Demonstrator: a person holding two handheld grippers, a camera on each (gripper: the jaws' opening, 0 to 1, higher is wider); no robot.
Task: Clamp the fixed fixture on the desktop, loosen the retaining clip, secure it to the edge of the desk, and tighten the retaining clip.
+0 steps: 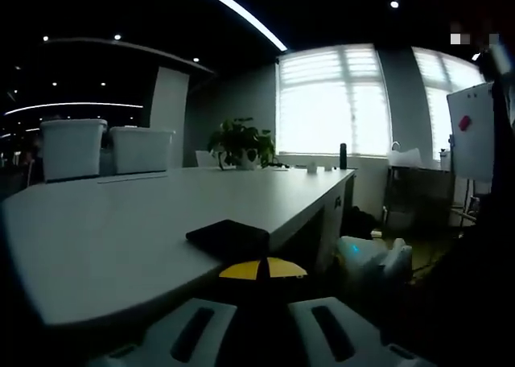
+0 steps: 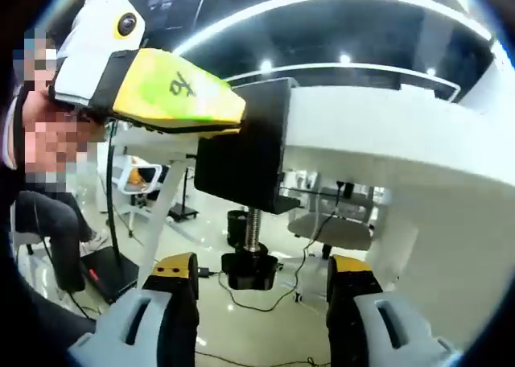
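Note:
A black clamp fixture (image 1: 229, 234) sits on the edge of the white desk (image 1: 121, 222), and my left gripper (image 1: 261, 269) is shut on its top plate with the yellow tips together. From under the desk (image 2: 386, 134), the fixture (image 2: 241, 158) hooks over the edge. Its threaded screw (image 2: 254, 226) hangs down to a black knob (image 2: 251, 269). The left gripper (image 2: 177, 93) lies yellow and white across the fixture's top. My right gripper (image 2: 264, 282) is open, its yellow-tipped jaws on either side of the knob and not touching it. The right gripper (image 1: 374, 258) shows as a white shape below the desk edge.
Two white bins (image 1: 72, 146) and a potted plant (image 1: 241, 142) stand at the far end of the desk, with a whiteboard (image 1: 471, 129) at the right. Under the desk are a seated person (image 2: 48, 214), a chair (image 2: 330, 226) and floor cables.

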